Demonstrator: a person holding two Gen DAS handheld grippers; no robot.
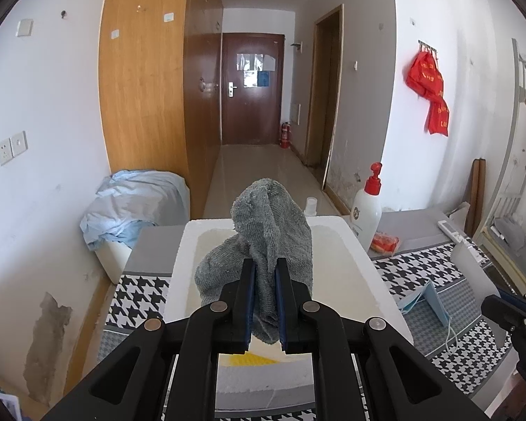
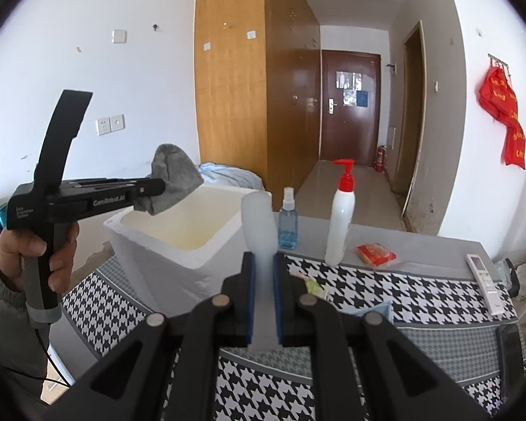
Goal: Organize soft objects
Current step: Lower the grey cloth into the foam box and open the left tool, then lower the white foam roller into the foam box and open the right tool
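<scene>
My left gripper (image 1: pixel 265 266) is shut on a grey terry cloth (image 1: pixel 270 231), which bunches up above the fingers and hangs below them. It hovers over the open white foam box (image 1: pixel 189 245); something yellow (image 1: pixel 252 359) lies at the box's near end. In the right wrist view a hand holds the left gripper (image 2: pixel 154 189) with the cloth (image 2: pixel 173 175) above the box's (image 2: pixel 193 256) near left corner. My right gripper (image 2: pixel 263 259) is shut on a translucent white flat piece (image 2: pixel 259 217) that sticks up between its pads, to the right of the box.
On the houndstooth tablecloth (image 2: pixel 385 291) stand a white pump bottle with a red top (image 2: pixel 342 224) and a blue spray bottle (image 2: pixel 288 224). A red packet (image 2: pixel 375 254), a remote (image 2: pixel 484 280) and a blue face mask (image 1: pixel 427 298) lie there. Beyond, a light-blue sheet (image 1: pixel 136 203) covers another box.
</scene>
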